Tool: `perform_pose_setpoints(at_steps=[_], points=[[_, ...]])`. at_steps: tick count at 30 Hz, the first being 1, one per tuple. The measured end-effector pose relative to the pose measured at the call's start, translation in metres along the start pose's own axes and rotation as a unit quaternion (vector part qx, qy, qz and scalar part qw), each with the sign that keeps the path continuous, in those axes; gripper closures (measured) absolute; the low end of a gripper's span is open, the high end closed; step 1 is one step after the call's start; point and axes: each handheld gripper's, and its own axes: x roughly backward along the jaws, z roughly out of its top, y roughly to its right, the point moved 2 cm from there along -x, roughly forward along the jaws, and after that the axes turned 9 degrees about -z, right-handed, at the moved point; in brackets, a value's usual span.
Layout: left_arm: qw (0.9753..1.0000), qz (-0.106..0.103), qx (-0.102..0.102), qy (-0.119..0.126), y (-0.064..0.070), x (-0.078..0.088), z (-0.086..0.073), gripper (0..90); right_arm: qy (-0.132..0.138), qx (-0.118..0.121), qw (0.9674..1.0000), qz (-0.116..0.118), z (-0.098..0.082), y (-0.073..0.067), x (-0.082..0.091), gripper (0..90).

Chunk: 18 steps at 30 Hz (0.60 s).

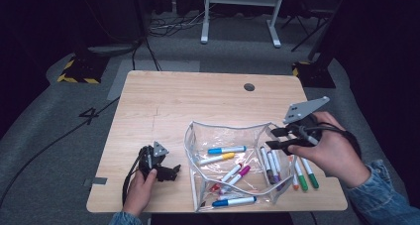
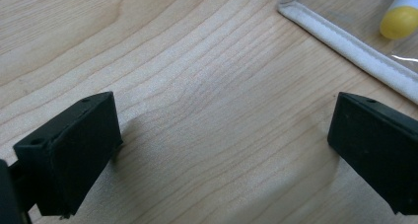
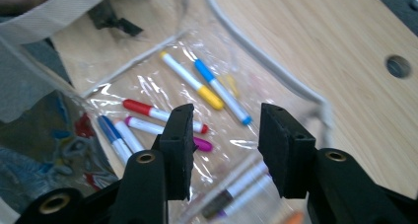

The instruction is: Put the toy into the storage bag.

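Markers lie loose in the clear pouch just below the right gripper, jaws apart, empty. Light, slick barrels: pinch mid-barrel. Left gripper gapes beside it.

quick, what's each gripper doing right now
Left gripper: open, nothing between its jaws, over bare table.
Right gripper: open, empty, above the clear pouch.
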Motion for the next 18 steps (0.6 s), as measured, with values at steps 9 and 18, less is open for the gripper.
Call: perform_pose_setpoints(at_steps=[9, 18], points=[[1.0000, 0.000, 0.000, 0.000, 0.000, 0.000, 0.000, 0.0, -0.018, -0.074, 0.9960, -0.047, -0.043, 0.042, 0.016, 60.2], [1.0000, 0.001, 0.000, 0.000, 0.000, 0.000, 0.000, 0.0, -0.062, -0.123, 0.9885, -0.063, -0.088, 0.067, -0.001, 60.0]])
